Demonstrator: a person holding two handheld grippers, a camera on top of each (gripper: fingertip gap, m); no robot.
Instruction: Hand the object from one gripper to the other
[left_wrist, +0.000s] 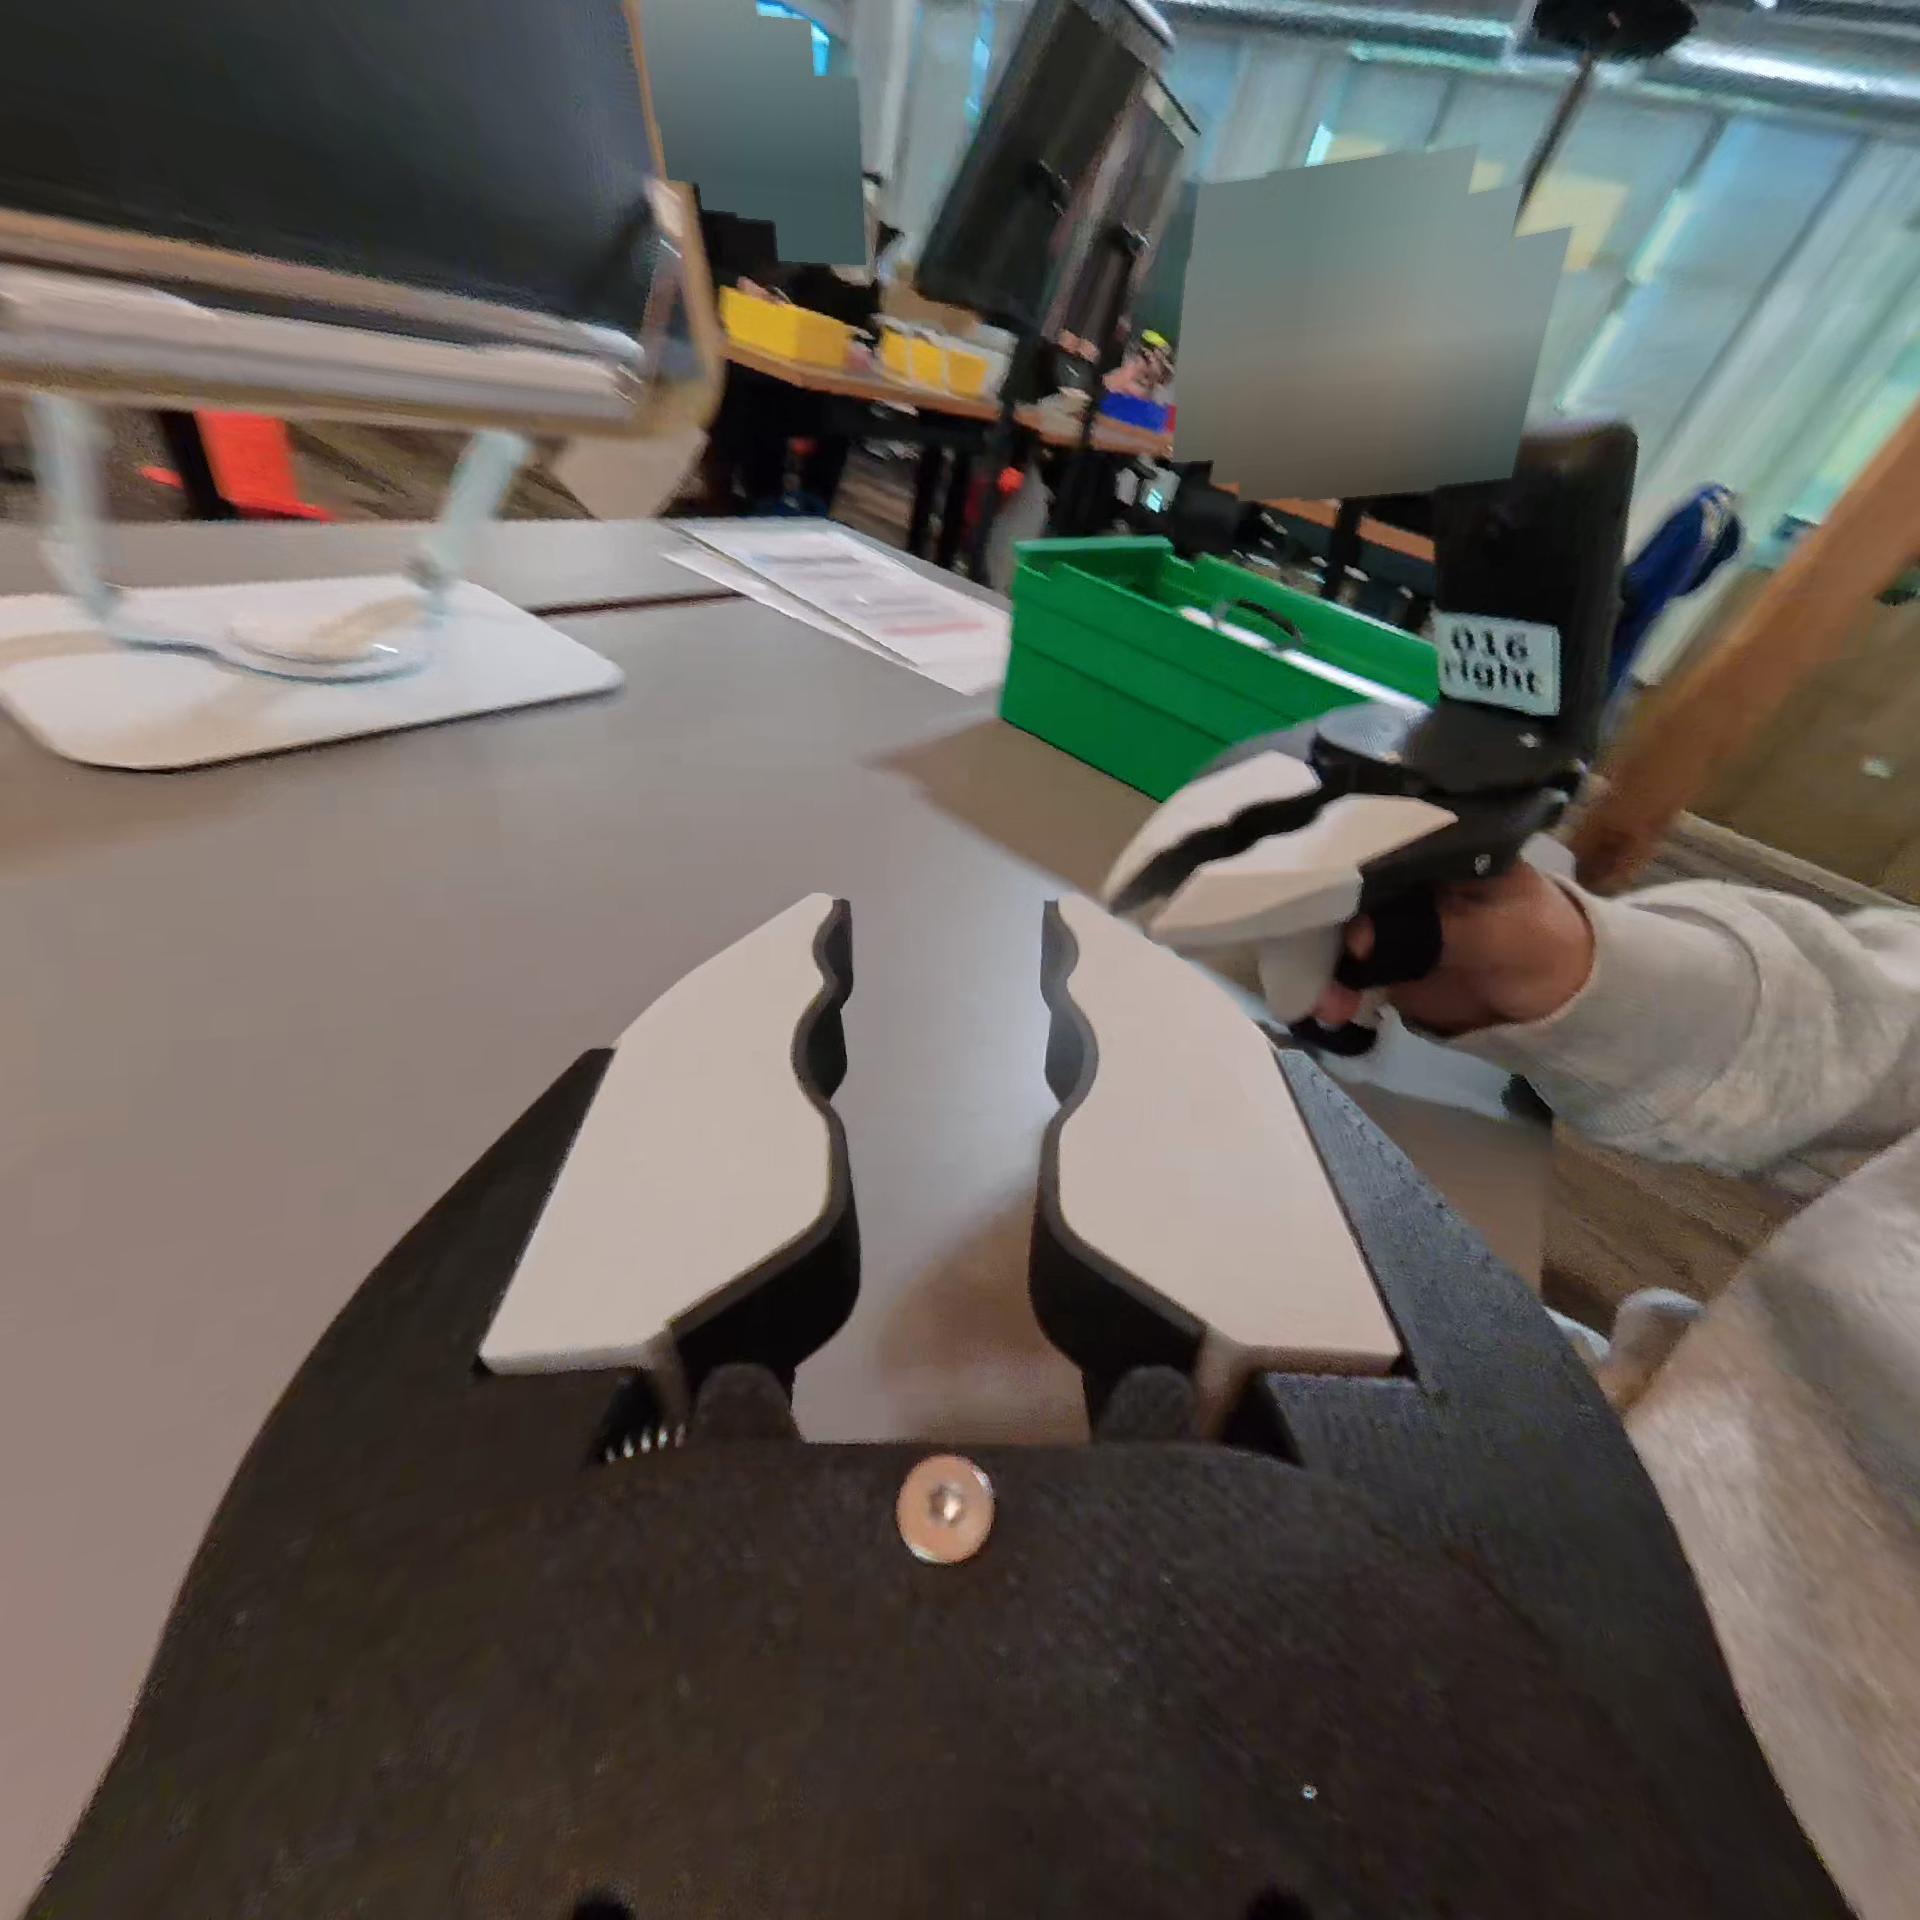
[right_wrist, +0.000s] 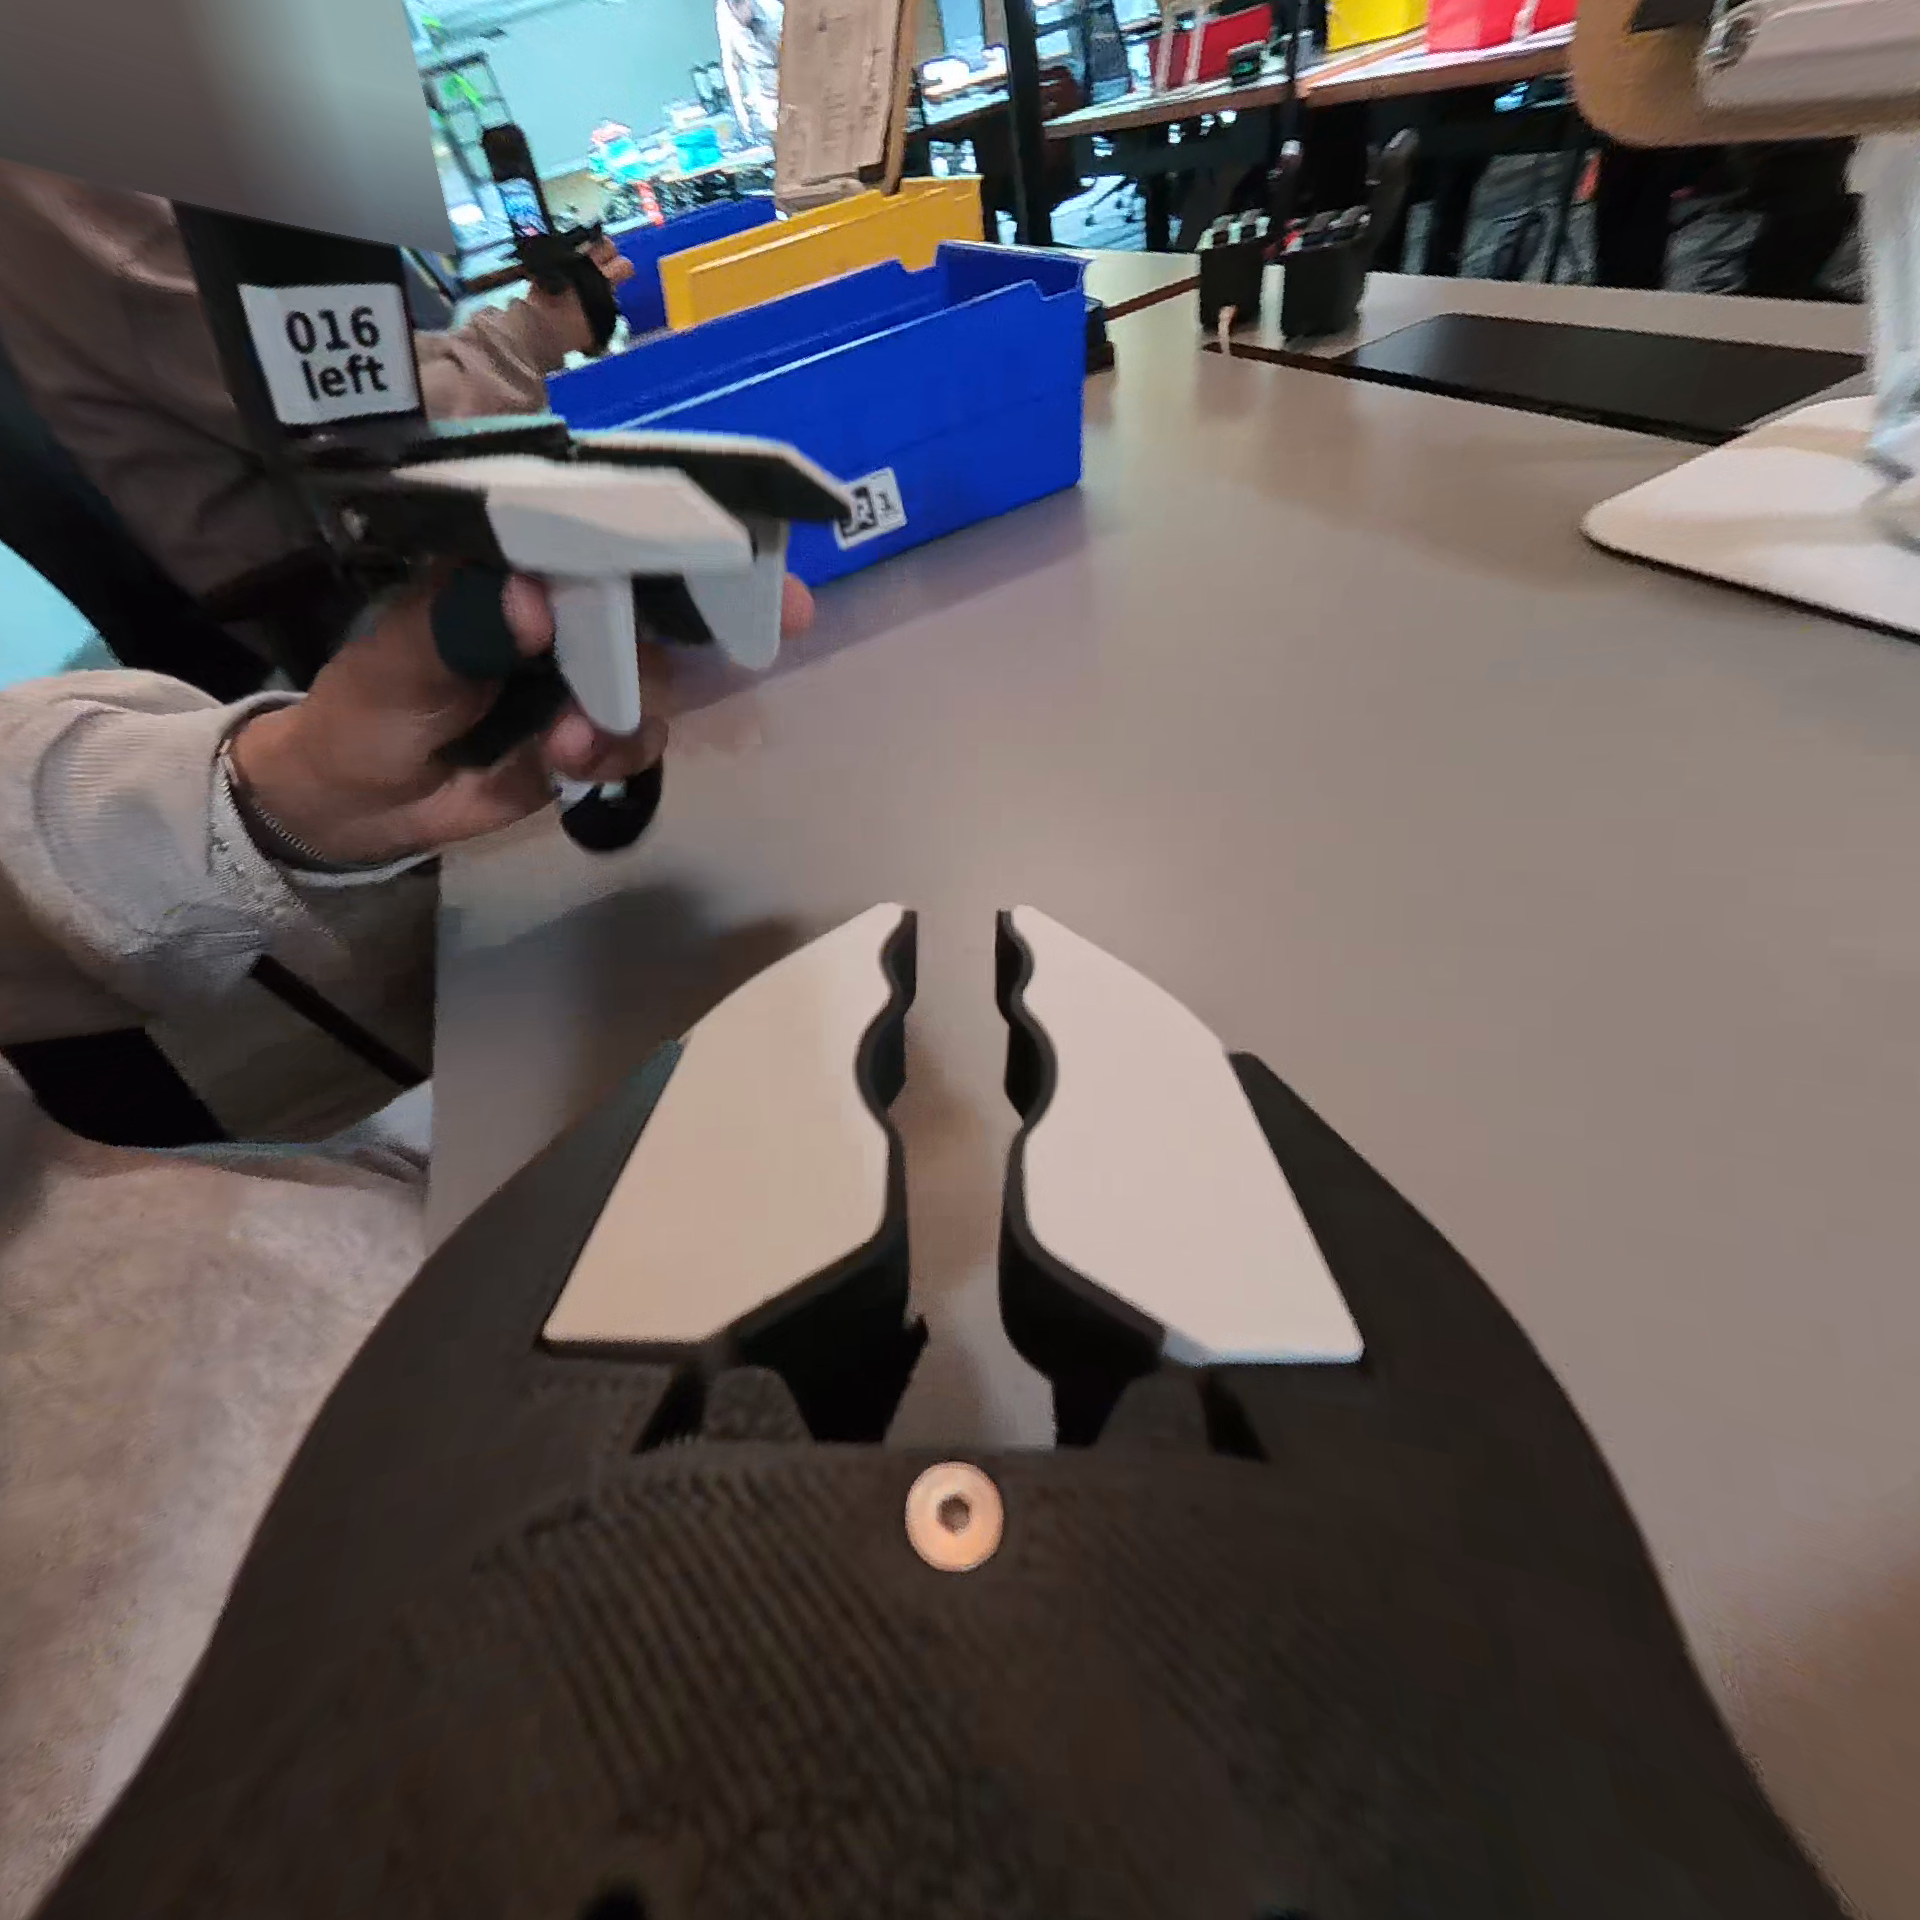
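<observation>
No object for handing over shows in either view, and both grippers are empty. In the left wrist view my left gripper (left_wrist: 945, 914) is open with a wide gap, low over the grey table (left_wrist: 520, 935). My right gripper (left_wrist: 1127, 883) shows just to its right, held by a hand, with its tips close to my left gripper's right fingertip. In the right wrist view my right gripper (right_wrist: 956, 920) is open by a narrow gap with nothing between the fingers. My left gripper (right_wrist: 727, 530) shows at upper left, held in a hand above the table.
A green bin (left_wrist: 1122, 665) stands at the table's far right edge. A monitor stand's white base (left_wrist: 312, 675) and a paper sheet (left_wrist: 862, 603) lie behind. A blue bin (right_wrist: 883, 416), a yellow bin (right_wrist: 821, 255) and a black pad (right_wrist: 1558, 374) sit on the table. Left tips to right tips: about 9 cm.
</observation>
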